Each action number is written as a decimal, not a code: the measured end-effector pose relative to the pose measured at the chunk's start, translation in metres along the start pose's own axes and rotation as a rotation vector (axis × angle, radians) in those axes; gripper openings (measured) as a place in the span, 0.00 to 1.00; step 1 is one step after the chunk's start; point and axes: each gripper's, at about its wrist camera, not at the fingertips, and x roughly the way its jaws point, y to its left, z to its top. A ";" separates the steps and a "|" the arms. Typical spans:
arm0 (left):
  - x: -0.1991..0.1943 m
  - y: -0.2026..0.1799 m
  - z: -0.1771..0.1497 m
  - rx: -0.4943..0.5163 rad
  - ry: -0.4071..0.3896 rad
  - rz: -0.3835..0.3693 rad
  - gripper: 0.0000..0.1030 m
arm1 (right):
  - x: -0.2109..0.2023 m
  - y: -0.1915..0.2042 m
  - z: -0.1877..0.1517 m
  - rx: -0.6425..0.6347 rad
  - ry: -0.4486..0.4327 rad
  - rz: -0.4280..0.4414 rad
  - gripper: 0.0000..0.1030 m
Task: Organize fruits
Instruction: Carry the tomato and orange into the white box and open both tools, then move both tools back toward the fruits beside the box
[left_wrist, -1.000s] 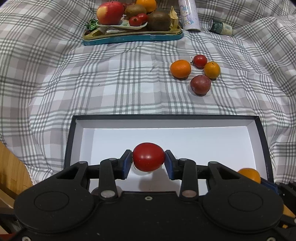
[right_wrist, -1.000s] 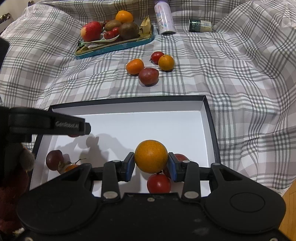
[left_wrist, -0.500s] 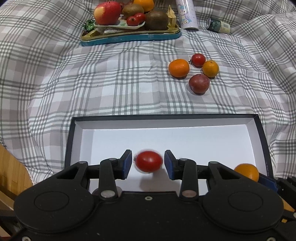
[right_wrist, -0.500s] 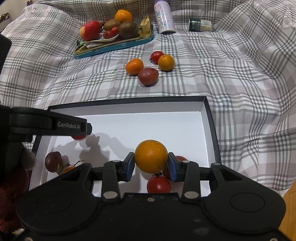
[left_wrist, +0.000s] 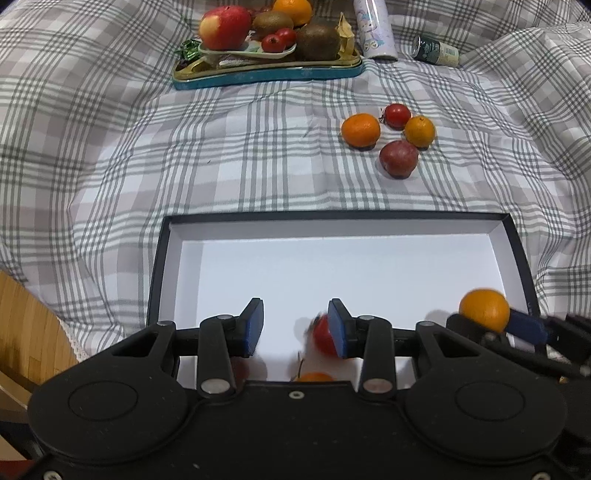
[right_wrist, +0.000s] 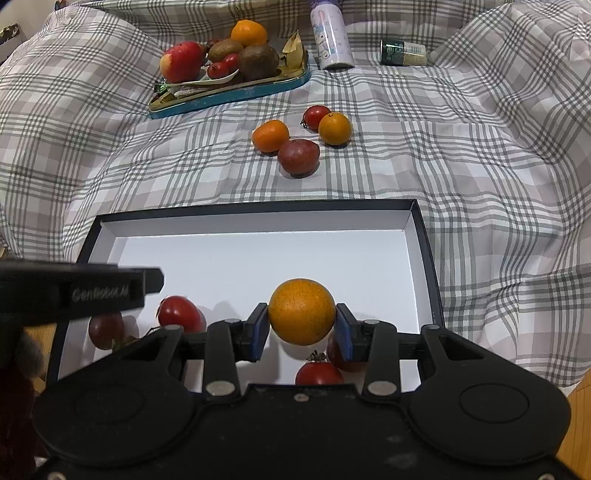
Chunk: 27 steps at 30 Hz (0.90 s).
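My left gripper (left_wrist: 295, 325) is open over the near part of the black box with a white floor (left_wrist: 332, 266), and nothing sits between its pads. A red tomato (left_wrist: 322, 338), blurred, lies in the box just behind the right pad; it also shows as the red tomato (right_wrist: 181, 314) in the right wrist view. My right gripper (right_wrist: 301, 328) is shut on an orange (right_wrist: 301, 312), held above the box floor. Two more tomatoes (right_wrist: 319, 373) lie beneath it, and a dark grape (right_wrist: 105, 329) rests at the box's left. The left gripper's finger (right_wrist: 110, 291) reaches in from the left.
On the plaid cloth beyond the box lie a tangerine (left_wrist: 360, 129), a tomato (left_wrist: 397, 115), a small orange (left_wrist: 419, 131) and a dark red plum (left_wrist: 399, 158). A teal tray (left_wrist: 266, 72) of fruit, a can (left_wrist: 375, 27) and a small bottle (left_wrist: 436, 51) stand at the back.
My left gripper let go of the red tomato, which dropped onto the box floor and rolled to the right. The right gripper kept still with the orange.
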 end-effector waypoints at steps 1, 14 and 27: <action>0.000 0.000 -0.002 -0.001 0.005 0.000 0.46 | 0.000 0.000 0.001 -0.001 -0.001 0.001 0.39; -0.003 0.005 -0.017 -0.028 0.040 -0.005 0.46 | -0.004 0.003 0.005 -0.016 -0.035 0.008 0.39; -0.014 -0.005 -0.030 0.017 0.045 -0.002 0.46 | -0.017 -0.006 -0.002 0.006 -0.046 -0.009 0.39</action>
